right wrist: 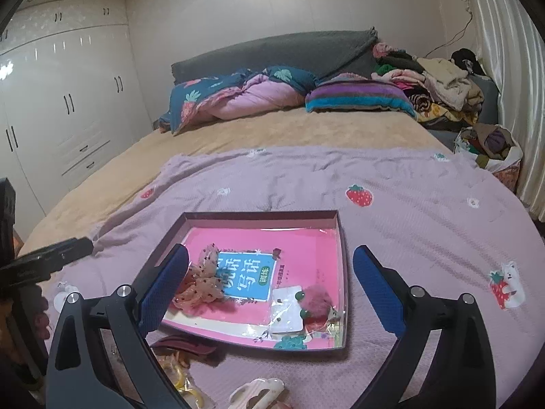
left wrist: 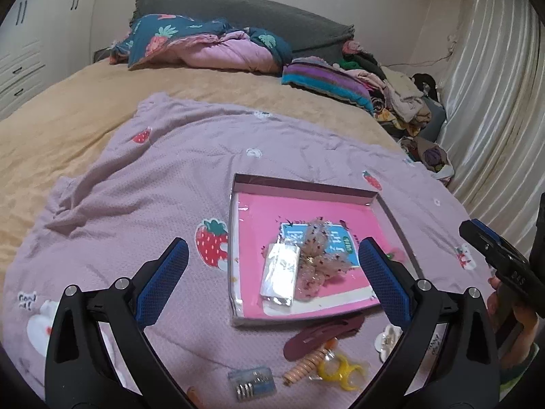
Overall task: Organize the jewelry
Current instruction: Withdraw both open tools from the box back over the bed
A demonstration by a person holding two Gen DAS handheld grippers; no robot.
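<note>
Half the maroon hair clip (right wrist: 185,346) behind left-hand fingers (right wrist: 163,289).

Bed (right wrist: 238,136) with a tan sheet, and a lilac strawberry-print blanket (right wrist: 408,211) spread over the near half. On the blanket: a shallow box tray (right wrist: 343,272), a maroon hair clip (left wrist: 320,335), a yellow ring-shaped thing (left wrist: 340,371), maybe a toy.

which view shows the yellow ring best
The left wrist view: the yellow ring lies whole between the fingers, beside the coil tie. The right wrist view shows only a yellow sliver behind its finger.
</note>
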